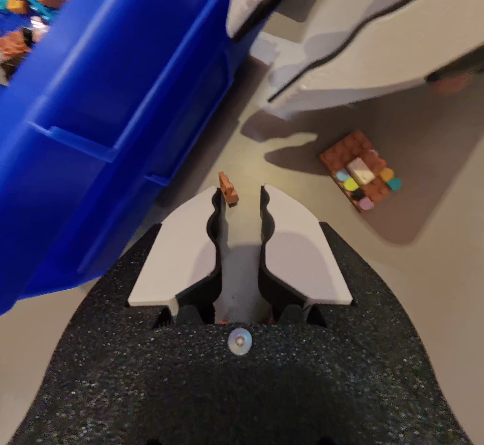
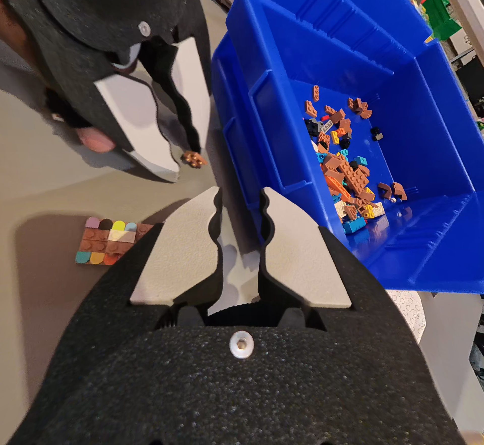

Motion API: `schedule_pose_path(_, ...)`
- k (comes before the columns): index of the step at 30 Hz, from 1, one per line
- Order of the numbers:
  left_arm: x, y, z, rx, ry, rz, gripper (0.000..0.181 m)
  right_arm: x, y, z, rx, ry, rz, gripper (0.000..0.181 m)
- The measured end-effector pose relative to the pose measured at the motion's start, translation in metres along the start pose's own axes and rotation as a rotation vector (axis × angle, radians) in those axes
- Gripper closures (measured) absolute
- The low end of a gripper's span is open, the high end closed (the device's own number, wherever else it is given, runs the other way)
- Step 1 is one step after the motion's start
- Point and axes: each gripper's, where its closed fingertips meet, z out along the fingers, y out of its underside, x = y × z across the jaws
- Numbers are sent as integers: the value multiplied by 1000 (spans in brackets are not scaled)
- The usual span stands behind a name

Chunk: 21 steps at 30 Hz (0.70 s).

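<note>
Left wrist view: left claw [image 1: 241, 191] spread, small brown plastic brick [image 1: 228, 191] clinging to one finger; light, rigid. Right claw [image 2: 241, 194] spread, empty, beside blue plastic bin [image 2: 262, 107].

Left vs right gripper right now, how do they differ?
The left gripper has a small brown brick stuck against one fingertip; the right gripper has nothing between its fingers. The left hangs beside the blue bin's outer wall, the right nearer its front corner. Both stand open, with white fingers on black bodies.
</note>
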Motion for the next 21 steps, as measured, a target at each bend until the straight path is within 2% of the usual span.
schedule_pose_path(2,7,4,-4,-24,35,34,152,1,1,-1,0,3,1,154)
schedule_pose_path(5,7,6,-7,-29,12,80,152,2,1,-1,0,8,-5,154)
schedule_pose_path(11,2,6,-7,-30,-26,81,152,0,3,1,-13,10,-26,154)
schedule_pose_path(16,4,13,-11,-51,22,80,152,4,3,-2,-7,17,-19,154)
schedule_pose_path(19,9,16,-13,-50,94,56,162,5,4,-2,-8,17,-17,154)
schedule_pose_path(21,7,17,-14,-48,93,68,165,4,5,-2,-11,18,-22,154)
